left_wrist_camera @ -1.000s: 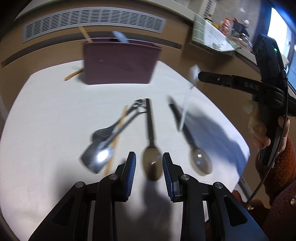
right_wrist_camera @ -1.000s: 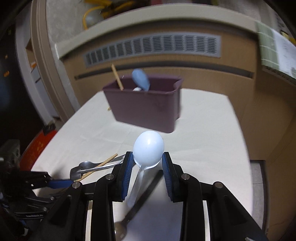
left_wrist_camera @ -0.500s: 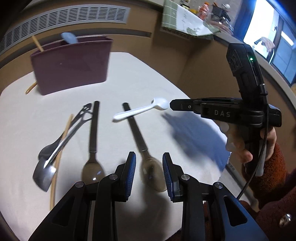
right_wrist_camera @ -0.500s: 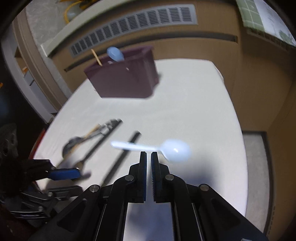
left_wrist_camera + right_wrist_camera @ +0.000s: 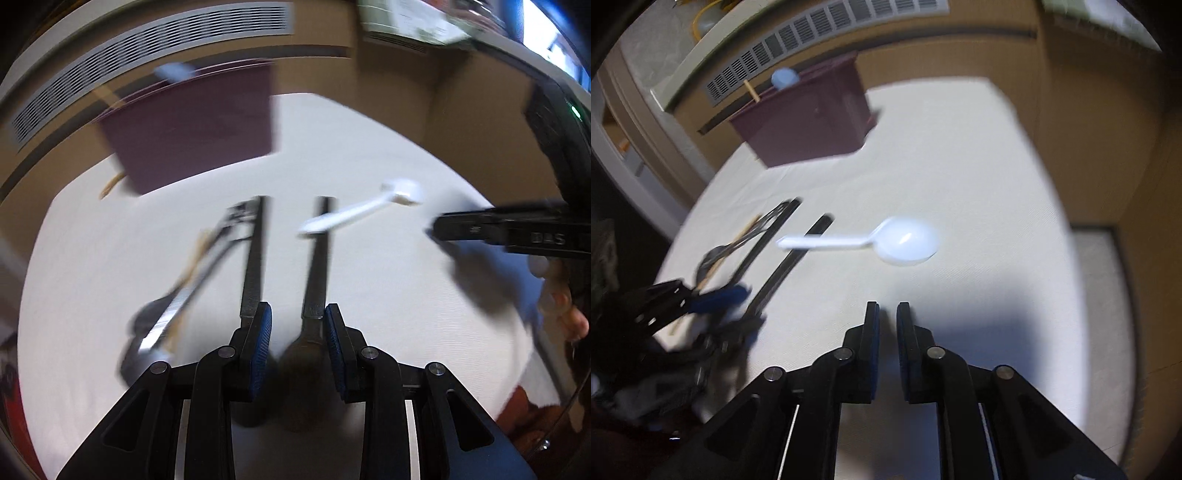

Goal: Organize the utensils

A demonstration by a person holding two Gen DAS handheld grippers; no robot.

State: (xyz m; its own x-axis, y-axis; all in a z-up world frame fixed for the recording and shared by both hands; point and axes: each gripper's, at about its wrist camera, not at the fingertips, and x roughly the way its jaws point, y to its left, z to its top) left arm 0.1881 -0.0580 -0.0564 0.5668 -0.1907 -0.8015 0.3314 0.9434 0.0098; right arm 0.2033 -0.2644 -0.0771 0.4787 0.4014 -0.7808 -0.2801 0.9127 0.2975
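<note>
While loose, white spoon [image 5: 905, 243] ahead of rt claw [image 5: 887, 317]

Ahead of the black right gripper [image 5: 887, 314], whose pads [image 5: 873, 332] are deep blue, a white plastic spoon [image 5: 905, 242] lies on the cream, finely woven tablecloth [image 5: 960, 166]. Farther off stands a plain maroon bin [image 5: 809, 125], with a pale blue spoon bowl [image 5: 785, 78] and a tan chopstick [image 5: 751, 90] showing above it. Left of the gripper lie dark grey metal spoons [image 5: 783, 266].
</note>
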